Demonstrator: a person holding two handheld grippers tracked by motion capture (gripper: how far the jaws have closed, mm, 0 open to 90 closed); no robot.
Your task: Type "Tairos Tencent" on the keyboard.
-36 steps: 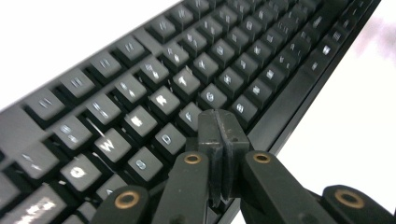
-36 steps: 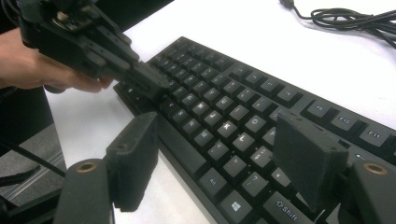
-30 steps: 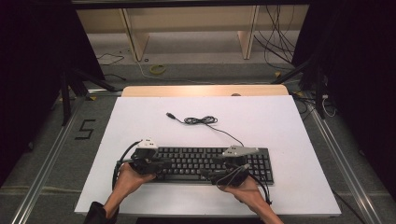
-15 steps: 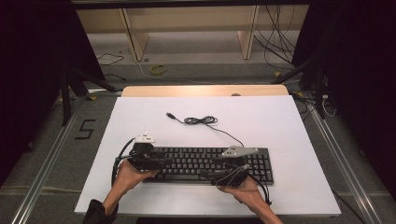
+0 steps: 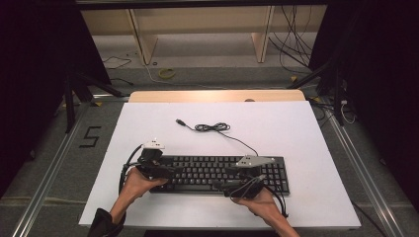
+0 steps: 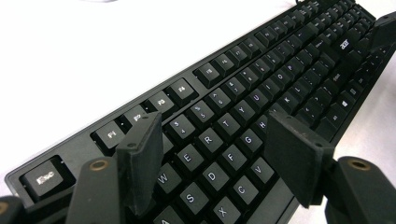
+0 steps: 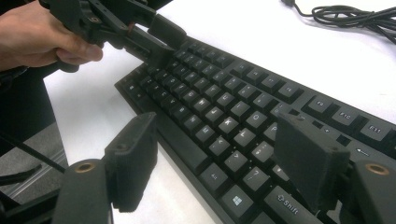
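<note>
A black keyboard (image 5: 217, 173) lies flat near the front edge of the white surface (image 5: 296, 128), its cable (image 5: 212, 127) coiled loosely behind it. The left tongs (image 6: 212, 154) hang over the keyboard's left end; their jaws have just been opening and now stand wide above the letter keys, pressing on nothing. The right tongs (image 7: 215, 163) are also wide, straddling the keyboard's front edge near its right half without gripping it.

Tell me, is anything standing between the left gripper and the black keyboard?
Nothing visible does. The left gripper, jaws just opened with nothing held, hangs directly over the black plastic keyboard, above its left-hand letter keys.
</note>
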